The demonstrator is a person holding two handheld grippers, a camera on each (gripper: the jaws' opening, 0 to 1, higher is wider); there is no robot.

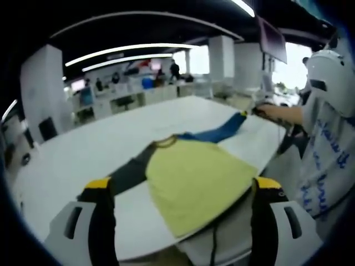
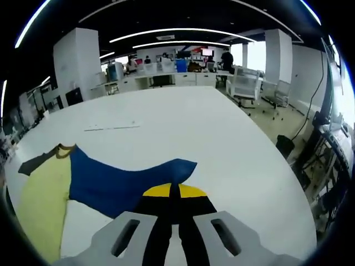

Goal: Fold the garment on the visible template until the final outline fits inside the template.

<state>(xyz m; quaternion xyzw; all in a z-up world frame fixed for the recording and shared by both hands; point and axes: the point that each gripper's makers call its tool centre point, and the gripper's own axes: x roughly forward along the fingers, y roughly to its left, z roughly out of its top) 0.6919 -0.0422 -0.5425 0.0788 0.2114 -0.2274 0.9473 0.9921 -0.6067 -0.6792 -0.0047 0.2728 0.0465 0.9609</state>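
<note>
Shirt (image 1: pixel 194 174) lies flat on the white table (image 1: pixel 100 144), near the edge by the person. We see a yellow body, a dark grey sleeve (image 1: pixel 133 169) reaching toward the left gripper, and a blue sleeve (image 1: pixel 222 132) stretched out the other way. Collar has a tan rim.

Left gripper (image 1: pixel 183 191): jaws spread wide, yellow-tipped, one each side of the yellow body, nothing between them. It hangs above the table edge and we can't tell whether it touches the cloth.

Right gripper (image 2: pixel 173 194): jaws pressed together, only a thin dark line between the yellow tips. They sit at the end of the blue sleeve (image 2: pixel 127 185); the cloth runs under the tips and looks pinched. In the left gripper view, a hand (image 1: pixel 277 112) reaches to the far end of that sleeve.

In the right gripper view, the yellow body (image 2: pixel 39 205) is at lower left and the grey sleeve tip (image 2: pixel 36 163) pokes out past the collar. A faint thin line (image 2: pixel 111 128) marks the table farther out; we can't tell what it is.

Background: open office with desks, chairs (image 2: pixel 244 83), ceiling light strips, and a few people.
</note>
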